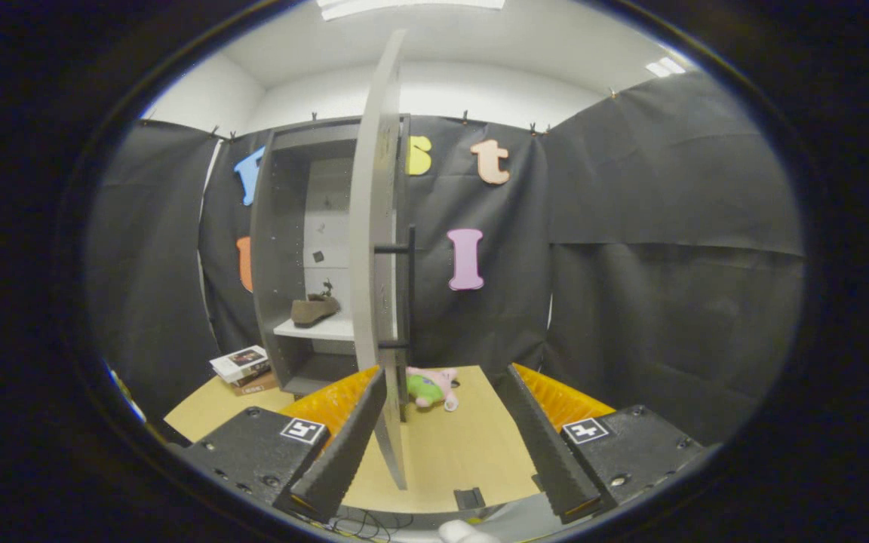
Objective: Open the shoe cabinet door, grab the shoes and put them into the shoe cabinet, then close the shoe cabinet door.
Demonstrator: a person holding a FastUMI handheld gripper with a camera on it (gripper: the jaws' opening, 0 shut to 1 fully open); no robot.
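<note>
Jaws spread wide, gripping nothing, door [376, 249] edge-on between them, shoe [314, 309] already on cabinet [268, 249] shelf; likely risk: a glancing push slips off the thin edge, or swinging door clips the plush toy [431, 387] on bench [449, 445].

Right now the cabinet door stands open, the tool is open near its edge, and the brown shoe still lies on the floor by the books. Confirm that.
Not quite. The gripper view shows the brown shoe on a shelf inside the cabinet, not on the floor. The rest holds: the door stands open and the tool is open near its edge.
</note>
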